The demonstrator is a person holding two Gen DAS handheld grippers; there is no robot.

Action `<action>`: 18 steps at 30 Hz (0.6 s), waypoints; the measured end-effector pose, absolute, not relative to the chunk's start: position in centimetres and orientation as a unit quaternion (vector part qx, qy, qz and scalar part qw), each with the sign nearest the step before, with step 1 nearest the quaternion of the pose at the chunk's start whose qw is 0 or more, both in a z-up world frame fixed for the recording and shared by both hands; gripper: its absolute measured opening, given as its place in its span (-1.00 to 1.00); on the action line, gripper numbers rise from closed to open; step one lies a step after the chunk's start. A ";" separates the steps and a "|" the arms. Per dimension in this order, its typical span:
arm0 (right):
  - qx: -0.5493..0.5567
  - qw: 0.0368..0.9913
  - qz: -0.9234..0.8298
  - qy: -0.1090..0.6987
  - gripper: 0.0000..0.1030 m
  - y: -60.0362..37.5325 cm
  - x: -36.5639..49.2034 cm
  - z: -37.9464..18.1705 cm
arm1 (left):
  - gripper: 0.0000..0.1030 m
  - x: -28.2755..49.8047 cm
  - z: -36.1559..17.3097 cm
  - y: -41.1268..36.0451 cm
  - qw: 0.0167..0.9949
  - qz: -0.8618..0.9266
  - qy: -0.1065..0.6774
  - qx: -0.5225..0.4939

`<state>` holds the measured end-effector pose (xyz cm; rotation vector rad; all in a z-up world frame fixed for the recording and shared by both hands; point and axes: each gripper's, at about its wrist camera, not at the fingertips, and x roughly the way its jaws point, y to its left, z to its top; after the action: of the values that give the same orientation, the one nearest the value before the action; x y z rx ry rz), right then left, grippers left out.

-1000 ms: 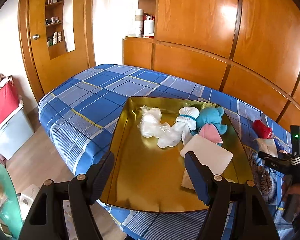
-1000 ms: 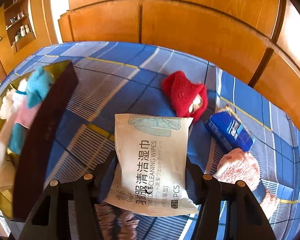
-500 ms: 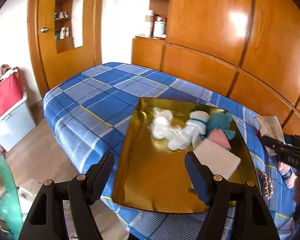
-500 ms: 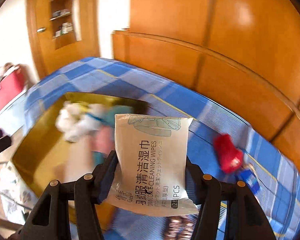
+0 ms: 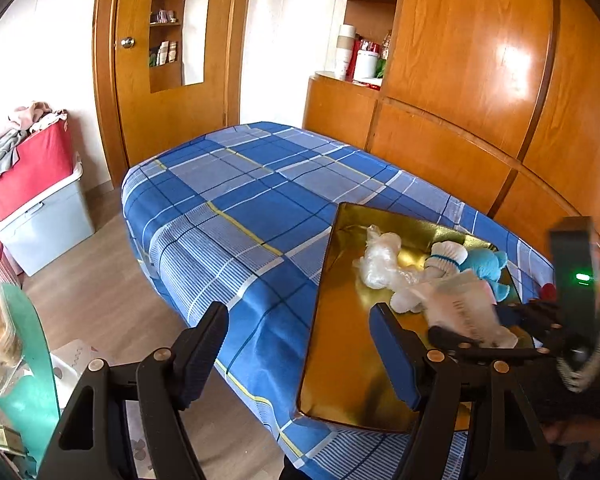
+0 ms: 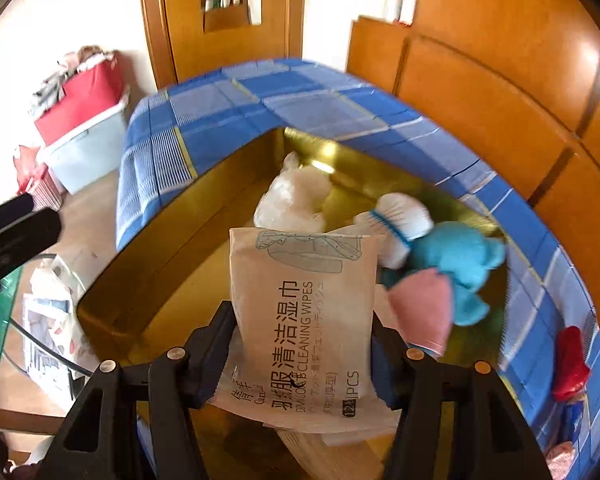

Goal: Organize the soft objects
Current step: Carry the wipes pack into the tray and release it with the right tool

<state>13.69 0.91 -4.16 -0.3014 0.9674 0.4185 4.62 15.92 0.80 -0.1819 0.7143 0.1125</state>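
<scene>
Wipes packet [image 6: 304,320], a beige flat plastic pouch, is clamped across its width by the right gripper [image 6: 300,344], long axis pointing forward, above the near half of the gold rectangular tray [image 6: 172,264]. Bare tray floor lies below and to the left; soft toys crowd the far right corner. Left gripper [image 5: 300,344] hangs open and empty beside the tray's left edge.

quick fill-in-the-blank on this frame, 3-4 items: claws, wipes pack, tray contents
1. The right claw is shut on a pack of cleaning ____.
2. That pack hangs over the ____-coloured tray on the bed.
3. The left claw holds ____ between its pads.
4. In the tray, the blue plush toy lies beside a ____ sock with a blue stripe.

Missing words: wipes; gold; nothing; white
</scene>
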 end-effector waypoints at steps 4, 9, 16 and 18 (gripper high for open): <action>-0.152 0.840 0.192 0.484 0.19 2.1 14.9 -6.0 | 0.43 4.7 0.1 16.3 0.928 0.055 0.357 -0.093; -0.146 0.840 0.188 0.487 0.23 2.1 15.5 -6.5 | 0.43 4.8 -0.4 16.8 0.925 0.057 0.363 -0.099; -0.123 0.846 0.203 0.478 0.36 1.6 14.8 -5.1 | 0.43 4.8 -0.6 16.9 0.924 0.056 0.365 -0.102; -0.112 0.850 0.203 0.473 0.36 1.2 14.5 -4.6 | 0.43 4.8 -0.5 16.7 0.924 0.054 0.365 -0.099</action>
<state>14.52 1.24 -4.60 -0.2369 0.9969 0.4269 4.81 16.71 -0.52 -0.2038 0.7485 0.1112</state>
